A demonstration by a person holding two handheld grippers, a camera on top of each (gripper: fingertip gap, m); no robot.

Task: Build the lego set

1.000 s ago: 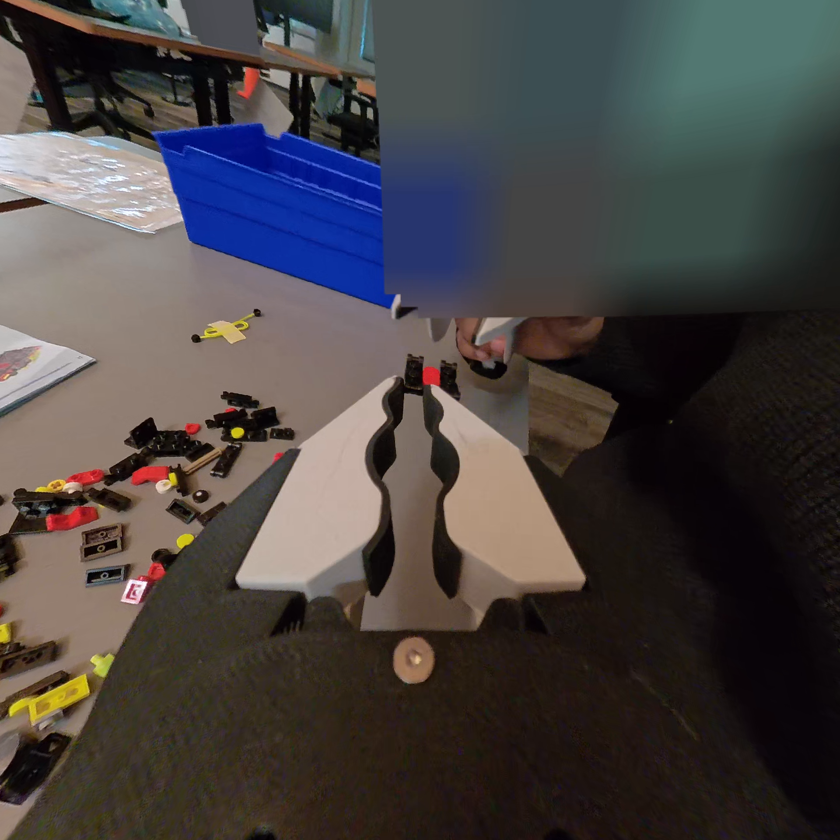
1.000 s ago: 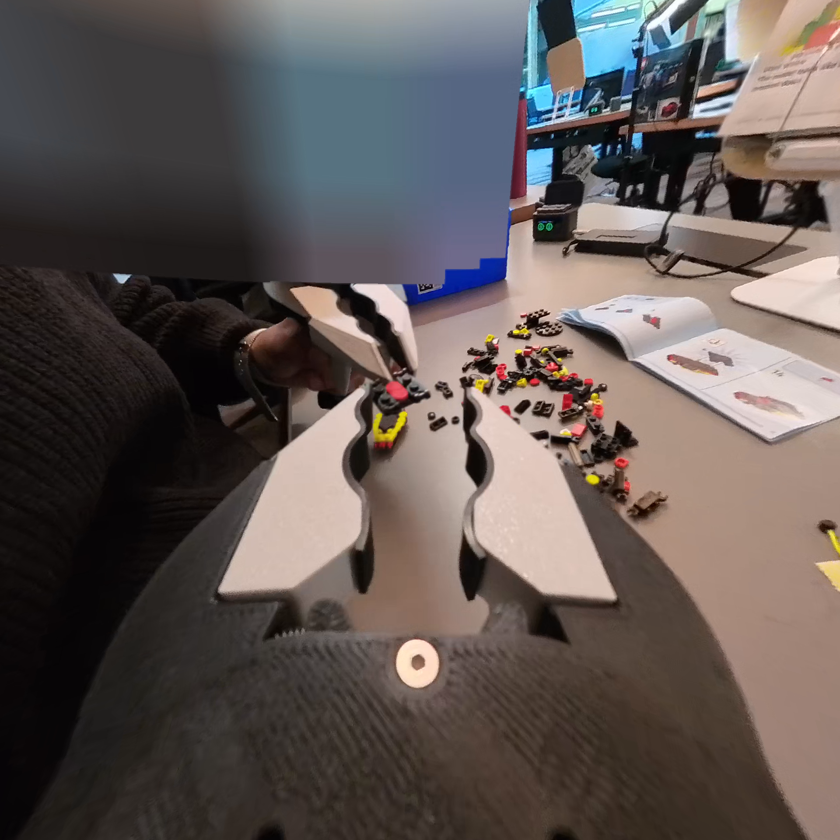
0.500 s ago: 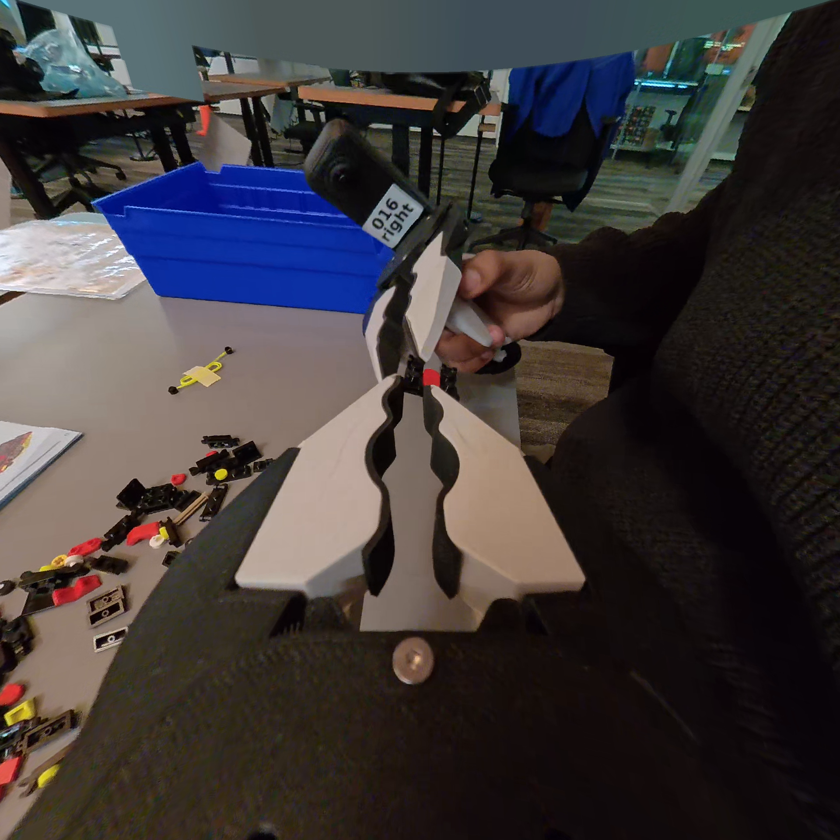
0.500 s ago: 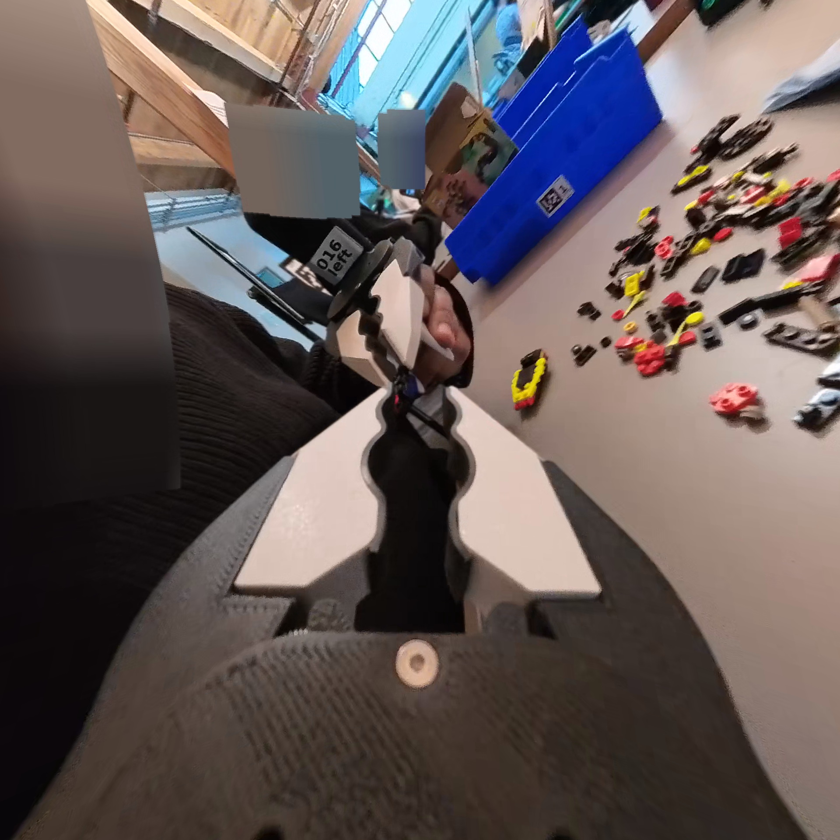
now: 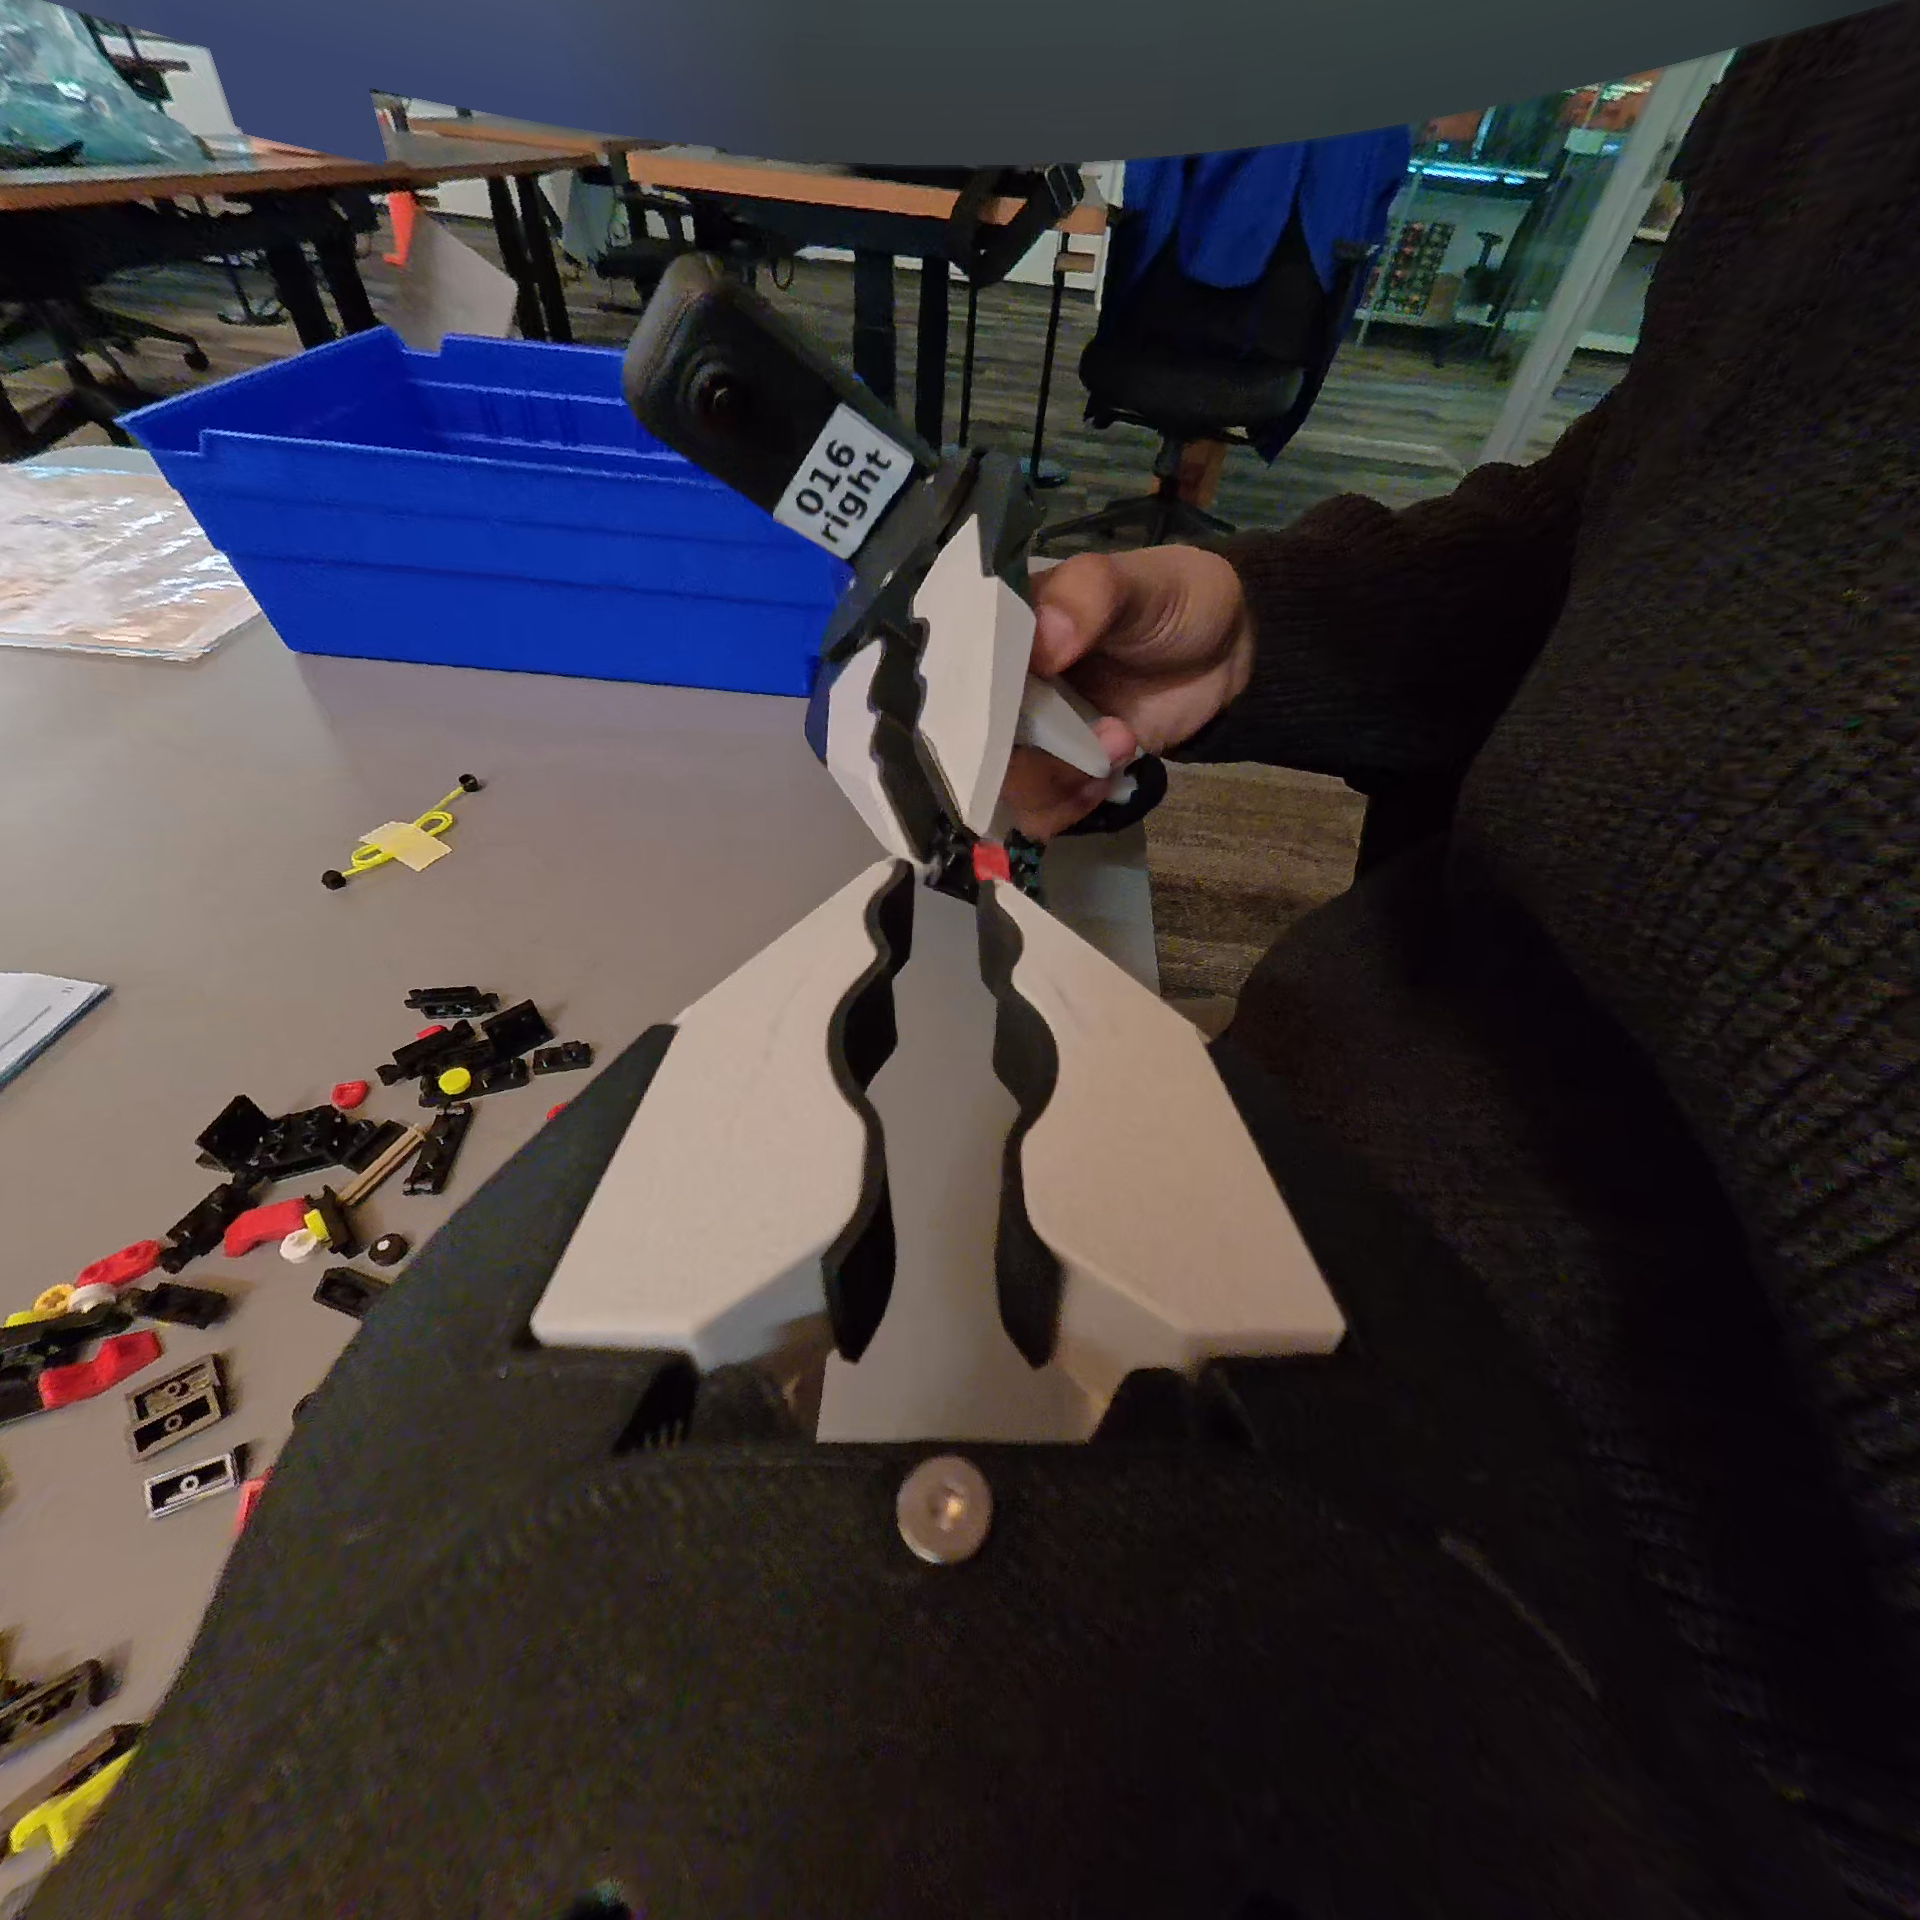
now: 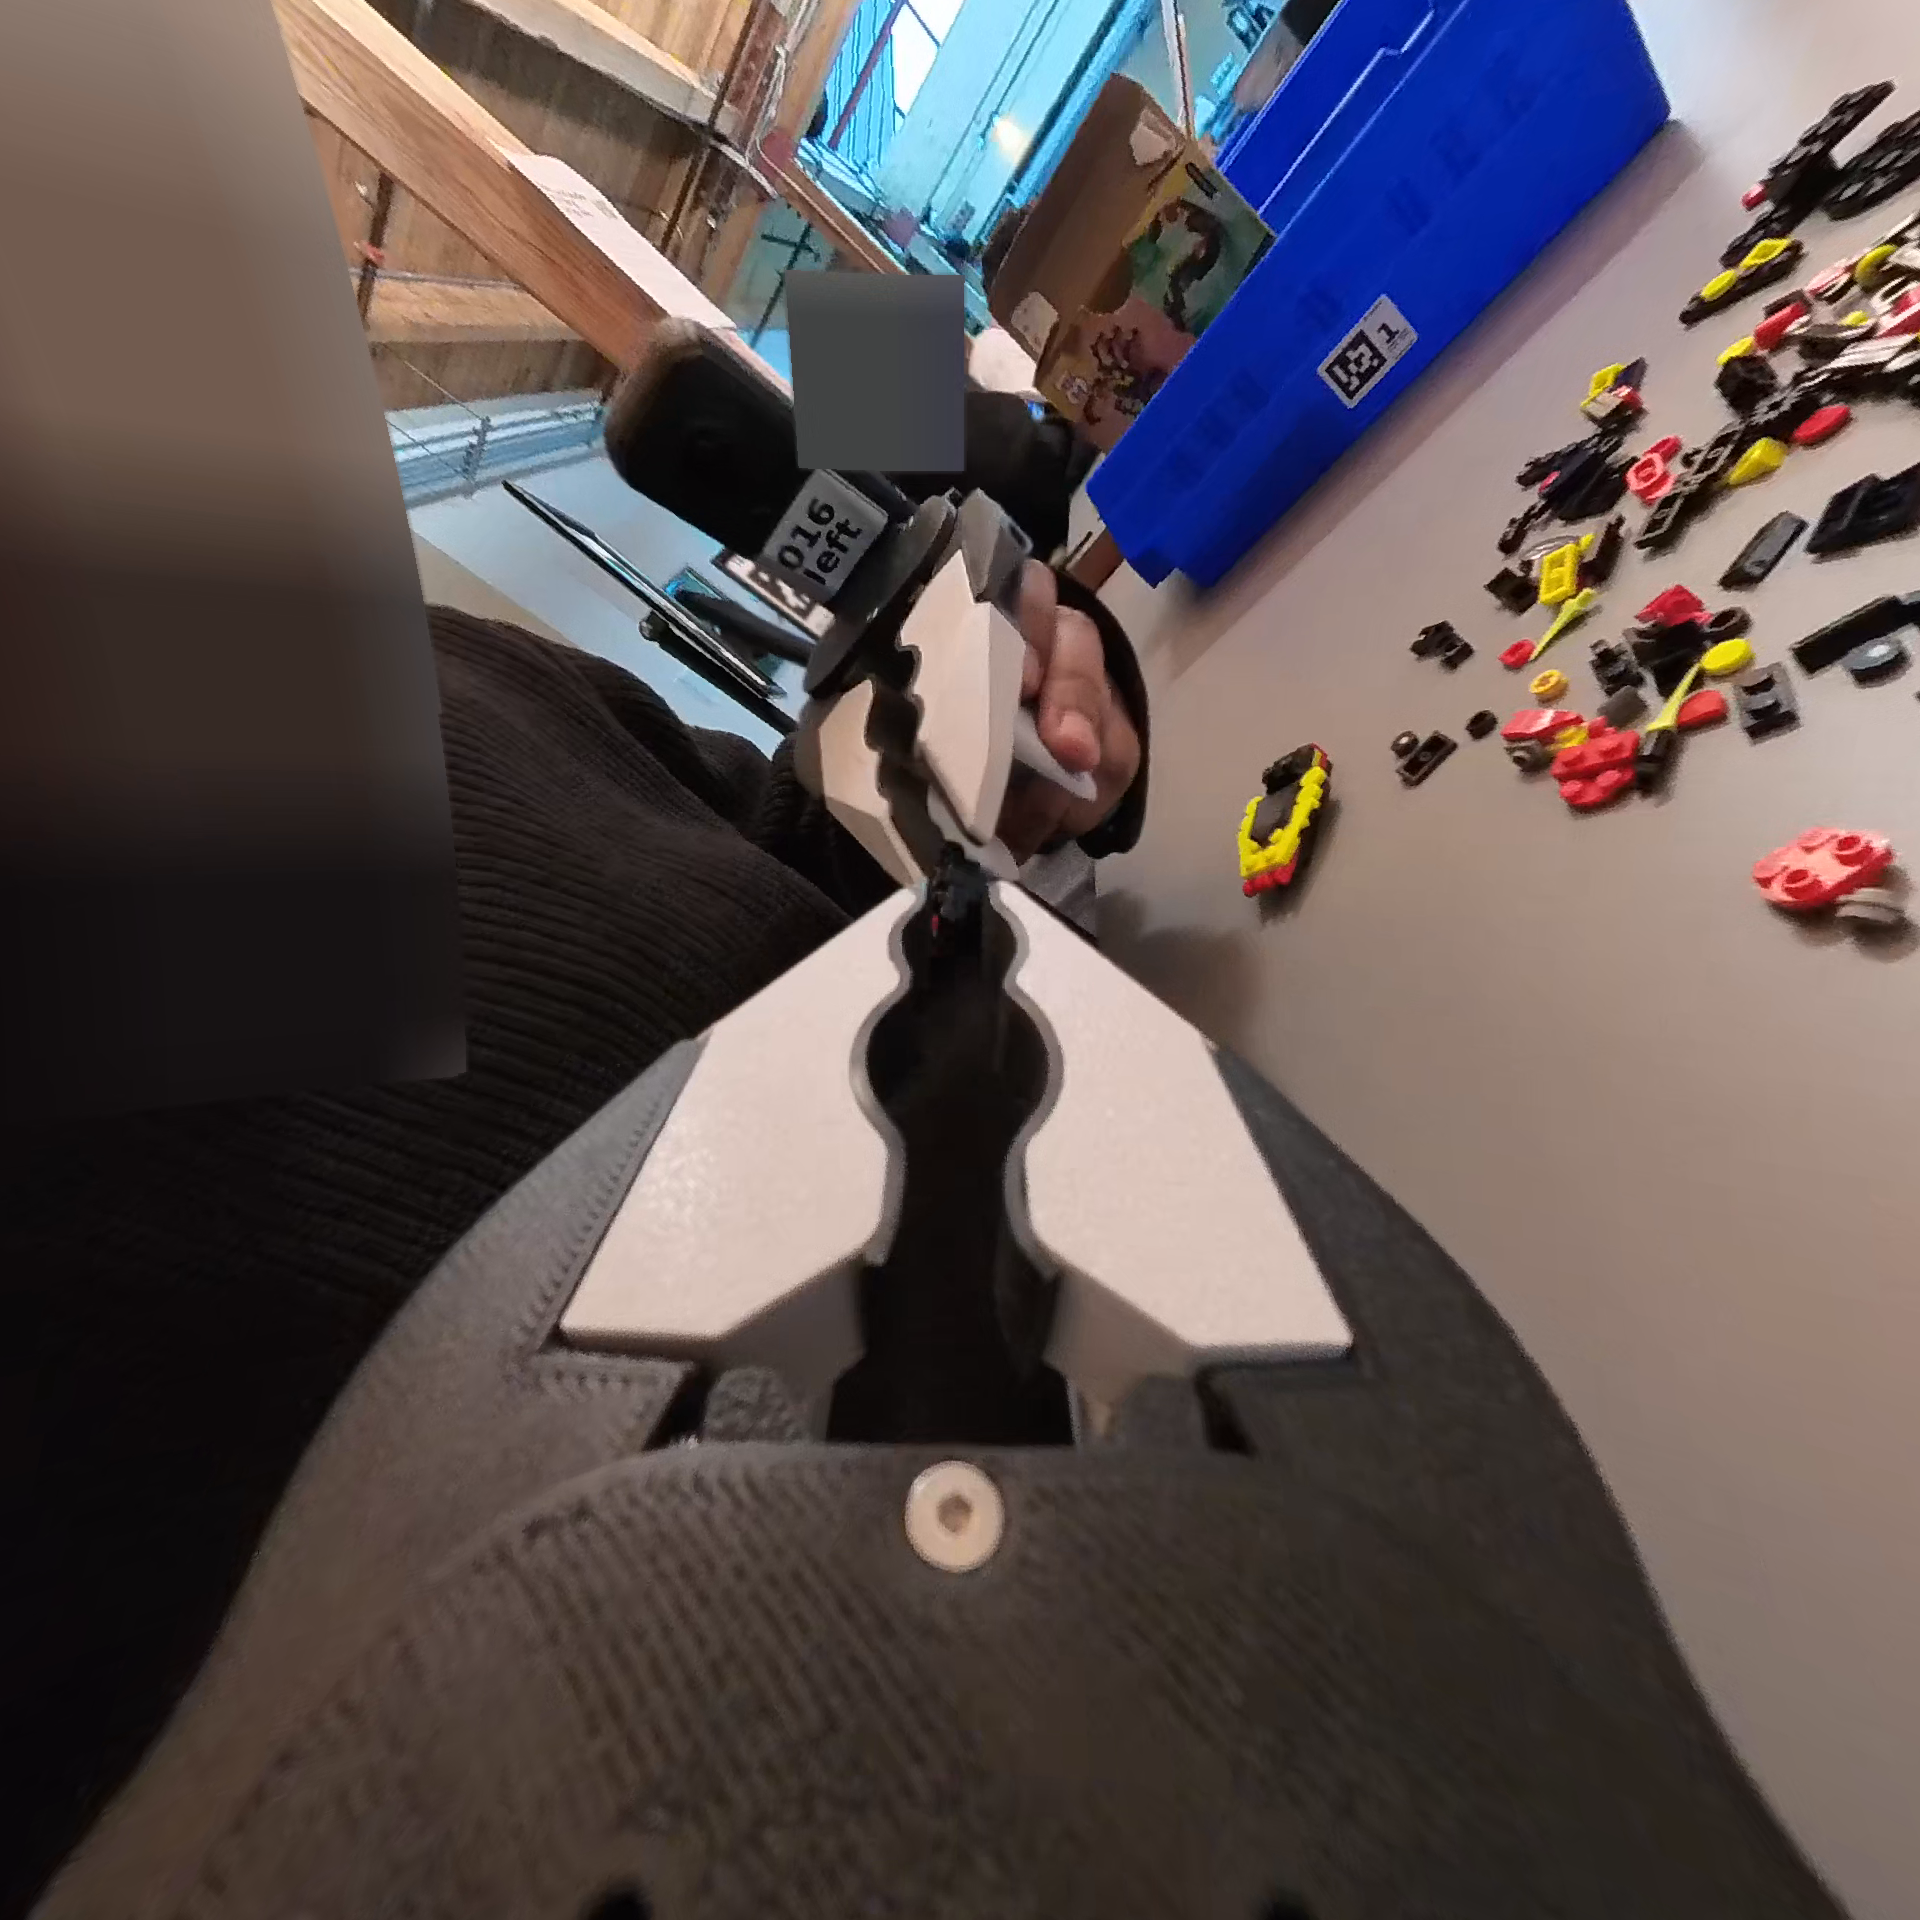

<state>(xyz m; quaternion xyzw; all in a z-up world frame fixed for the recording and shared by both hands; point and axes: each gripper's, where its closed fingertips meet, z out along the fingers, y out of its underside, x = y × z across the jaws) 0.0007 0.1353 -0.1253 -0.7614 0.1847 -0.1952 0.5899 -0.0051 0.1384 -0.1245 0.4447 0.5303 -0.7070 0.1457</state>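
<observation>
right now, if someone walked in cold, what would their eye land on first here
The two tools meeting tip to tip in the air: the left hand-held gripper and the right hand-held gripper both pinch one small black and red brick assembly just off the table's near edge. Next, the scatter of black, red and yellow brick pieces across the grey table, with the bright blue bin behind them.

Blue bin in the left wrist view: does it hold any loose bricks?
No; the blue bin shows only bare inner walls, while the loose bricks lie on the table.
</observation>
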